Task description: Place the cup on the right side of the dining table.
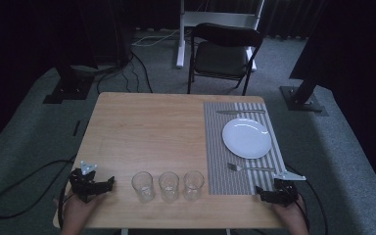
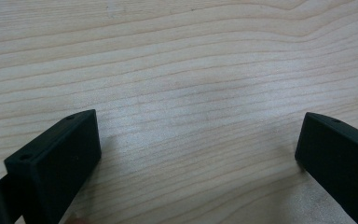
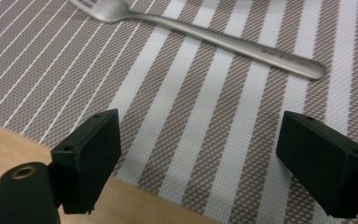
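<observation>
Three clear glasses stand in a row near the table's front edge: left, middle, right. A striped placemat covers the right side and carries a white plate, with a knife beyond it and a fork in front. My left gripper rests at the front left corner, left of the glasses. Its jaws stand open over bare wood. My right gripper sits at the placemat's front right corner, open, with the fork lying just beyond its tips on the placemat.
The wooden table has a wide bare stretch on its left and middle. A dark folding chair stands behind the far edge. Cables run across the carpet on the left, and dark stand bases sit on both sides.
</observation>
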{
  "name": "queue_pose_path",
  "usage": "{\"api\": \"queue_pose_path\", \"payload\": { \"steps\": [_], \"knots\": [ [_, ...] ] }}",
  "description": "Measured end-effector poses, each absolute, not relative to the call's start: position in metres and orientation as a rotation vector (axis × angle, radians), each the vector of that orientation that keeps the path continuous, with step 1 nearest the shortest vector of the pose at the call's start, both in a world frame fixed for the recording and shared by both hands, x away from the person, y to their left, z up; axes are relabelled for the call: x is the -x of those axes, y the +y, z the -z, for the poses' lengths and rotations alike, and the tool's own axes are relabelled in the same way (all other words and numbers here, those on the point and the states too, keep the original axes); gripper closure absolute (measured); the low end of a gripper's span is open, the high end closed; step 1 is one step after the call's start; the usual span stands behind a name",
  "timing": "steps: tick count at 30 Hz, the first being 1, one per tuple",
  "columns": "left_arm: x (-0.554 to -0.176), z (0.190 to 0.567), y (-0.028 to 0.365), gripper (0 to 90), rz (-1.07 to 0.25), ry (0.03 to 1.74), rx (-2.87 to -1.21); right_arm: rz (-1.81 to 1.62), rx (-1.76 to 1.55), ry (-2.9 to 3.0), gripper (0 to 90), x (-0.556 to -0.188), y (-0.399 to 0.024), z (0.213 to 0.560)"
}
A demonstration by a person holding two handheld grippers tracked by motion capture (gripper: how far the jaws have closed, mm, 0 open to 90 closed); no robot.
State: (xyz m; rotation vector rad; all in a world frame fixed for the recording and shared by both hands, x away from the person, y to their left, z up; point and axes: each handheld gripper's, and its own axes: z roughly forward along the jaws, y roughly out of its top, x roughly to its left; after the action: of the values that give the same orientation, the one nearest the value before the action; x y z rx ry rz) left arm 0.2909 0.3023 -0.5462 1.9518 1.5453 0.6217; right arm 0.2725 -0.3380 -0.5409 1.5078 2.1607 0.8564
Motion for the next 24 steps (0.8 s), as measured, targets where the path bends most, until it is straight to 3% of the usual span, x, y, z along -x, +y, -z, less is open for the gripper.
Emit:
{"api": "queue_pose_path", "payload": {
  "steps": [24],
  "knots": [
    [-0.291,0.546,0.302,0.4,-0.622,1.545,-1.952,-0.989,-1.302,2.262,14.1,-0.270,-0.299,0.501]
  ]
}}
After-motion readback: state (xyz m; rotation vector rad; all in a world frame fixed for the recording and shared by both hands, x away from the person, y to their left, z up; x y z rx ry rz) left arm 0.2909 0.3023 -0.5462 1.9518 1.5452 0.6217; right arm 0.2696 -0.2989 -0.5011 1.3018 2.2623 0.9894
